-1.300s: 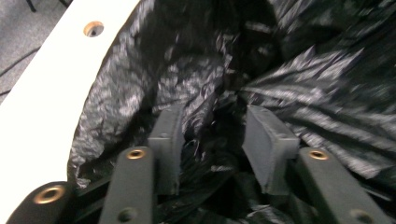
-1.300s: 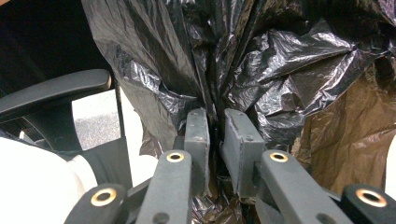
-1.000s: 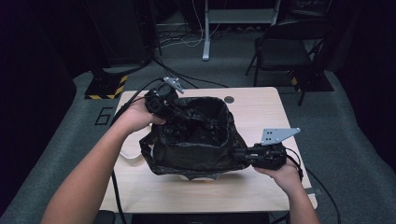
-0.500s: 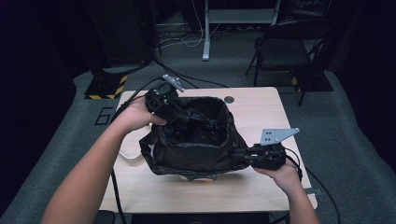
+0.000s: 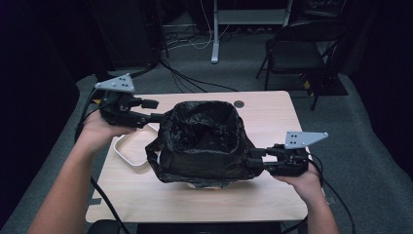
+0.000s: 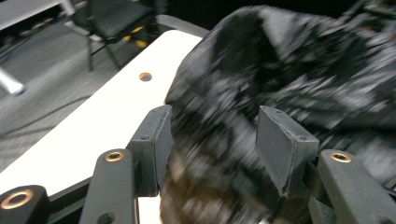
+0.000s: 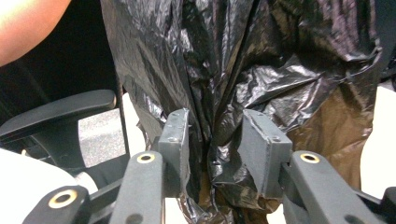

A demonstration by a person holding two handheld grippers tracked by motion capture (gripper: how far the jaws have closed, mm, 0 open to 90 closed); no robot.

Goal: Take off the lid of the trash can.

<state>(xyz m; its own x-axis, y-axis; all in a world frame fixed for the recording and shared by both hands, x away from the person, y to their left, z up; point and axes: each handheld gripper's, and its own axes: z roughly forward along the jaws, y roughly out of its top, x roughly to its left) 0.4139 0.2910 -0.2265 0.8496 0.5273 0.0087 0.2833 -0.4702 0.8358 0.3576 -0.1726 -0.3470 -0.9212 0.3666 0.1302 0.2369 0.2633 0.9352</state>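
The counter (image 5: 272, 117) has a pale wooden top with a small round hole (image 5: 238, 104) near its far edge. Under it and around it lies a grey carpet floor (image 5: 234, 73). Behind the counter, to the right, stands a black folding chair (image 5: 297, 48). A white metal stand (image 5: 215, 29) rises farther back, and several thin cables (image 5: 190, 78) run over the carpet near its foot. The room is dim; both sides and the far wall stay almost black.

A glossy black bag (image 5: 202, 141) lines the white bin (image 5: 127, 155) on the pale wooden table (image 5: 263, 109).
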